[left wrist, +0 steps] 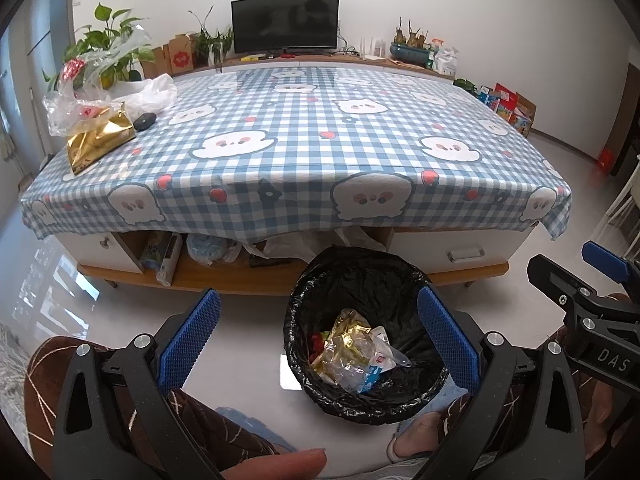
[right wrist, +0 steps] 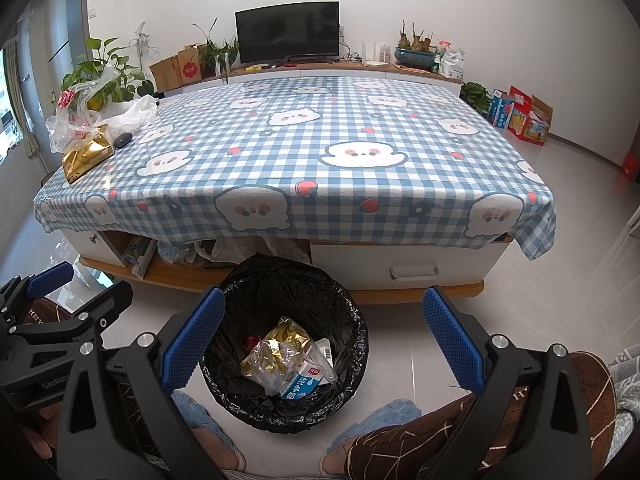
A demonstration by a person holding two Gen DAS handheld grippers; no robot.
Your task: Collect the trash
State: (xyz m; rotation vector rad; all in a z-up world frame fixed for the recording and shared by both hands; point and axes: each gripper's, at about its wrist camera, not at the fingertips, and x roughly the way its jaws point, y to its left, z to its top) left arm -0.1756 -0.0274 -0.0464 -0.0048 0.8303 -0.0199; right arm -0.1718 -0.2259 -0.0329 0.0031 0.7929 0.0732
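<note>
The left gripper (left wrist: 318,344) hung with jaws spread and empty beside the bin (left wrist: 296,320); the right gripper (right wrist: 324,344) likewise; the gold wrapper (left wrist: 98,140) lay far ahead-left on the table (left wrist: 320,140), its long axis slanting toward the corner; the left seemed nearer.

Bin (right wrist: 286,344) before table (right wrist: 360,184), wrappers (right wrist: 280,356) inside — bags (right wrist: 92,128) on table's left

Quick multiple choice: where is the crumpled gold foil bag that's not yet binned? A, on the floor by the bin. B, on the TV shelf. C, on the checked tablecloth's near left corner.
C: the crumpled gold foil bag lies on the blue-and-white checked tablecloth, beside clear plastic bags.
</note>
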